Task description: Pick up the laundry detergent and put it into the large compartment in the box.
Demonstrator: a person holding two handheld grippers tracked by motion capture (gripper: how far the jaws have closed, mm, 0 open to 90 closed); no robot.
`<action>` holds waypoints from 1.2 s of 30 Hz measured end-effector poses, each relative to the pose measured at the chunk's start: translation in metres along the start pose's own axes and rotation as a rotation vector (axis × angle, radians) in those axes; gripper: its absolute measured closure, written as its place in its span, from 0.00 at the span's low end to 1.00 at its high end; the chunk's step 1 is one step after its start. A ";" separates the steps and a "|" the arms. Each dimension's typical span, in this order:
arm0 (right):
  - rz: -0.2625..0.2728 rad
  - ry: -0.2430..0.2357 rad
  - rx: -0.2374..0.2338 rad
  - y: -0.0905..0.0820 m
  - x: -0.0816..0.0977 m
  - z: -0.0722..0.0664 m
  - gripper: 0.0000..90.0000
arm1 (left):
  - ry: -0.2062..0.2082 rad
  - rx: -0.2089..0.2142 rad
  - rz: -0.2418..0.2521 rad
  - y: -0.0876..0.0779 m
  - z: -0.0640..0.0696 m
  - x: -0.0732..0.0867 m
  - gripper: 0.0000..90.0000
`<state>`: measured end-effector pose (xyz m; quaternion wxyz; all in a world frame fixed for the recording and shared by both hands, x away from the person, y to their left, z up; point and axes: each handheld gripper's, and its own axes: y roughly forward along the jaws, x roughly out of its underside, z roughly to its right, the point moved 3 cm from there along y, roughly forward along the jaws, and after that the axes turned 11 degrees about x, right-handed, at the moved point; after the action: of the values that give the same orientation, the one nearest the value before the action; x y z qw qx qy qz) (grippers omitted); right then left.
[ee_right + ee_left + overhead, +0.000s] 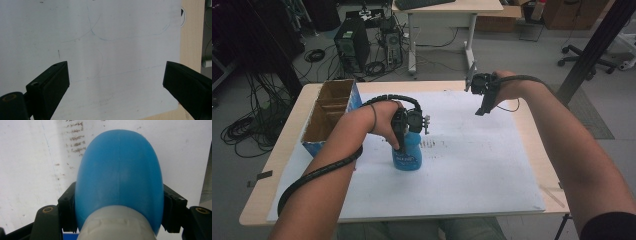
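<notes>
left tool [404, 134] clamped on blue bottle [407, 152]
gripped near the neck for lifting off tabletop [472, 165]; right tool [482, 95] wide, empty, hovering apart

Open white sheet [472, 165] right of bottle [407, 155] (cardboard box [329, 117] leftward)

Blue bottle [407, 152] with grey-white cap [116, 225]; white sheet [472, 165] with brown smudges [75, 142] at eleven o'clock; blue-sided cardboard box [329, 117].

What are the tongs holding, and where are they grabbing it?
The left tongs are clamped on the blue bottle, one jaw on each side of its upper body just below the pale cap. The right tongs are open and hold nothing.
</notes>
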<state>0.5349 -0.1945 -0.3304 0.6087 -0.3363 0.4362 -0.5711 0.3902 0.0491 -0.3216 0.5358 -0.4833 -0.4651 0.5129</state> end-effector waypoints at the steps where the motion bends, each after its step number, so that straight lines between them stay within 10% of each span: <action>1: -0.001 -0.001 0.000 0.000 0.000 0.000 0.08 | 0.000 -0.003 -0.004 0.000 0.000 0.000 0.37; 36: 0.005 -0.007 0.003 0.001 -0.001 -0.003 0.08 | 0.008 0.011 -0.026 -0.002 -0.002 -0.003 0.42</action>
<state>0.5327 -0.1935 -0.3323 0.6122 -0.3361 0.4341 -0.5691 0.3925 0.0460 -0.3200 0.5470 -0.4764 -0.4661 0.5065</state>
